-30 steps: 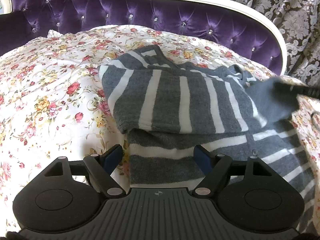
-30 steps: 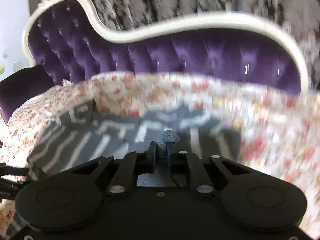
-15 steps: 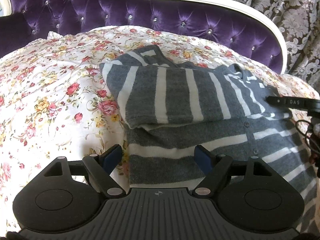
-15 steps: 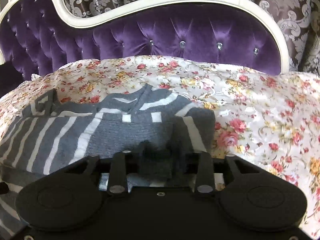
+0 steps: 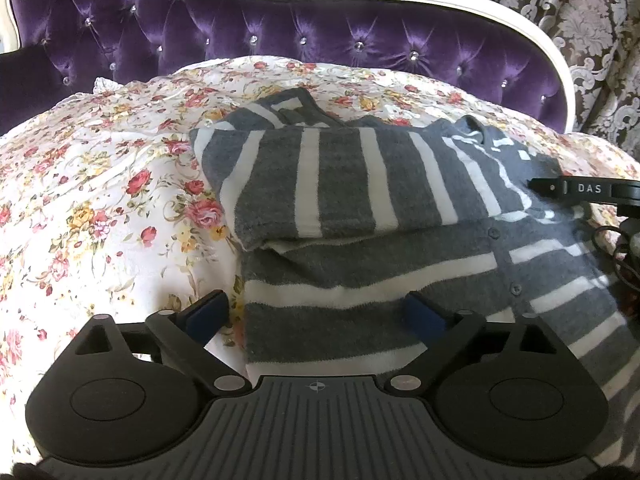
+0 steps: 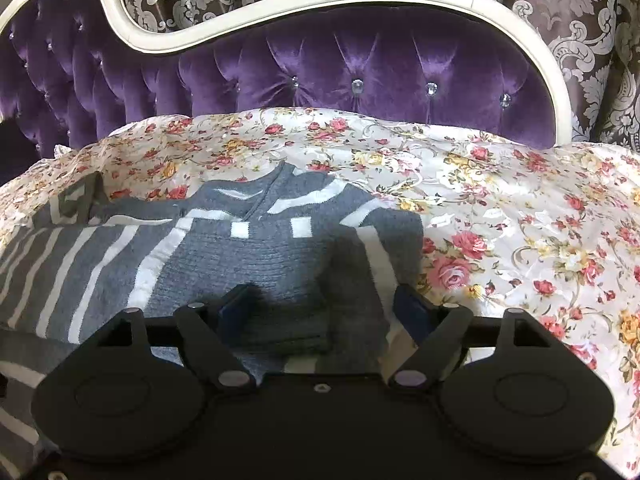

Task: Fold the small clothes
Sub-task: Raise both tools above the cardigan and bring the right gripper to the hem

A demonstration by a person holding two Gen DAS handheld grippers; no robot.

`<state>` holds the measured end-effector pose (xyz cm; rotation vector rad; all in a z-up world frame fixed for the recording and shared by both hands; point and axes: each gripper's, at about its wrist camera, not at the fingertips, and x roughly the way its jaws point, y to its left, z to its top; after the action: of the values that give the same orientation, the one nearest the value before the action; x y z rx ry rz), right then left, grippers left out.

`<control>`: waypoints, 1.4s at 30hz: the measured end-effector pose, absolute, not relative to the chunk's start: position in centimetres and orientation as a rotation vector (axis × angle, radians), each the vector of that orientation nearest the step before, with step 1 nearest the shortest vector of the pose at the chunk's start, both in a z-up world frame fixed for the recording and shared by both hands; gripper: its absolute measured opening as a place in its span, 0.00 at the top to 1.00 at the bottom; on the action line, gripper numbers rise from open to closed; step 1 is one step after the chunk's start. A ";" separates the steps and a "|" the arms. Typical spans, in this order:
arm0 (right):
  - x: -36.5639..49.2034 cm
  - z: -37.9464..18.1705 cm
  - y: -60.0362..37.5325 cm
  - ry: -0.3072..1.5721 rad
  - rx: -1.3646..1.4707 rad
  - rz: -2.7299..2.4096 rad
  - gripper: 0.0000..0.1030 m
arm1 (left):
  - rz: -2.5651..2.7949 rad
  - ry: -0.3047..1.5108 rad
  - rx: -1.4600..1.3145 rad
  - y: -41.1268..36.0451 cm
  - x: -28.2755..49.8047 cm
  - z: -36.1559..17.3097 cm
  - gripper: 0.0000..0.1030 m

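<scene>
A small grey cardigan with white stripes (image 5: 360,216) lies on the floral bedspread (image 5: 100,200), its sleeves folded across the body. My left gripper (image 5: 316,312) hovers over its near hem, jaws still opening, and the blue pads stand clear of the cloth. In the right wrist view the same cardigan (image 6: 248,256) fills the lower left. My right gripper (image 6: 324,308) is low over the folded grey sleeve end, jaws opening wide, with the sleeve lying loose between the pads. A finger of the right gripper (image 5: 580,190) pokes in at the right edge of the left wrist view.
A purple tufted headboard (image 6: 320,68) with a cream frame stands behind the bed, with patterned curtains (image 6: 580,20) beyond. Floral bedspread (image 6: 520,220) stretches to the right of the cardigan. A black cable (image 5: 616,248) hangs at the right edge.
My right gripper dropped with the sleeve pinched, laid it across the cardigan, then opened and let it go. My left gripper spread a little wider and stayed in place.
</scene>
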<state>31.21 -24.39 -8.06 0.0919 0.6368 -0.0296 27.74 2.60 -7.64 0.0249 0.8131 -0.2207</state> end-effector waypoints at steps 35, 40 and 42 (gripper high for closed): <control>29.9 -8.3 -26.1 0.608 0.210 0.032 0.01 | -0.214 0.815 0.011 3.4 26.4 -7.2 0.02; 28.3 -7.3 -26.7 0.584 0.213 -0.002 0.01 | -0.168 0.798 -0.030 4.4 24.4 -5.7 0.02; 27.3 -6.5 -26.8 0.564 0.212 -0.008 0.01 | -0.152 0.794 -0.039 4.8 23.3 -5.0 0.02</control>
<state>27.30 -26.79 -6.45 0.2118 0.5638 -0.0084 23.33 4.80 -4.98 -0.0394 0.7936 -0.1515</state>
